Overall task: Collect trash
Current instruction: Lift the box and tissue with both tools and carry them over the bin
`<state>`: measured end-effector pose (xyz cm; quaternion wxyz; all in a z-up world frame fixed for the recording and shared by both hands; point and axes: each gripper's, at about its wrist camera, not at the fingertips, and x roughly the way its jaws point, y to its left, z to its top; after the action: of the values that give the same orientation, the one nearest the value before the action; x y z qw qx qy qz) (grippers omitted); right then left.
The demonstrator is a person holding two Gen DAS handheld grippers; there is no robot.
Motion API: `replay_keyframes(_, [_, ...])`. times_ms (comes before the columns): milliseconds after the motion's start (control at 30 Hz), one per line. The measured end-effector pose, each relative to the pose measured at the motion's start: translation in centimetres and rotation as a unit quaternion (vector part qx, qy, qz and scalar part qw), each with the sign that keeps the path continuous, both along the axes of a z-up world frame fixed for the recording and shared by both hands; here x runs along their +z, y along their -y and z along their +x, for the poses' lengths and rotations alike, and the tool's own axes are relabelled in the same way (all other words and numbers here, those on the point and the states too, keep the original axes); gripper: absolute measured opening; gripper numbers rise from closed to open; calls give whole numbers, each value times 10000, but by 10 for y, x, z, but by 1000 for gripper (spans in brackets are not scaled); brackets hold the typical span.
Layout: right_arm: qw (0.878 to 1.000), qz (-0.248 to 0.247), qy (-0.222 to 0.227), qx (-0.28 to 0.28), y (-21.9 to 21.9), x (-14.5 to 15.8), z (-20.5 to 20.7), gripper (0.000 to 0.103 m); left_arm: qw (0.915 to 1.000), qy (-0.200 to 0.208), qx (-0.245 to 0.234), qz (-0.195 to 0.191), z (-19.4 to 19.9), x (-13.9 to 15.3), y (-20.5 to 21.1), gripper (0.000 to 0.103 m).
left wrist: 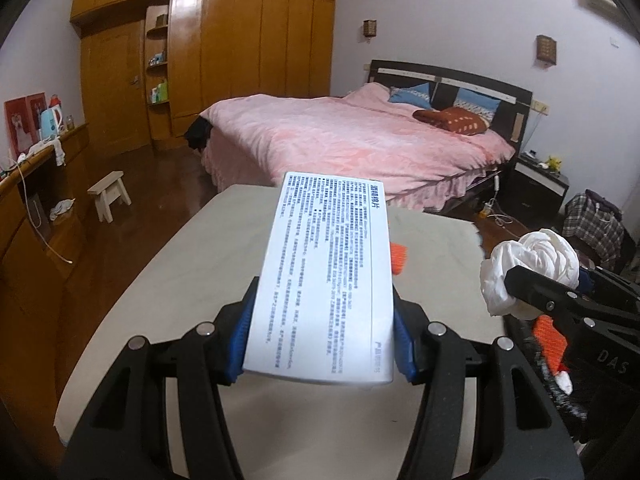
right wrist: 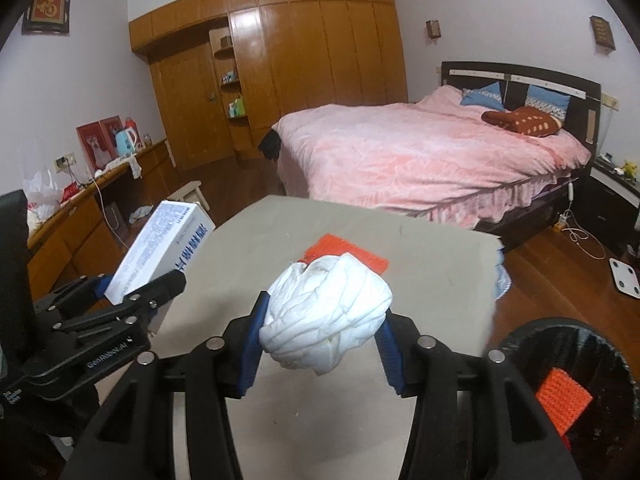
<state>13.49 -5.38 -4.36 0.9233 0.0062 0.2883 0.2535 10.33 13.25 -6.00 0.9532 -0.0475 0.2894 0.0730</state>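
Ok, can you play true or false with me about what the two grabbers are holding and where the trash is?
1. The left gripper holds a white box. True.
2. The right gripper is empty. False: it is shut on a crumpled white wad.
3. An orange piece already lies inside the black bin. True.
4. The table has nothing left on it. False: an orange mesh piece still lies there.
5. The bed cover is green. False: it is pink.
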Motion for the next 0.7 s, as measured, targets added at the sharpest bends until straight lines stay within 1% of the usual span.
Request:
replay_keyframes(400, [9988,138,340,-323,54,32,-29,50,9990,179,-414,-2,-11,21,59,55])
replay_keyframes(700, [9967,147,448,-665,99,38,-42,50,9965,272,-796,40,-12,27,97,55])
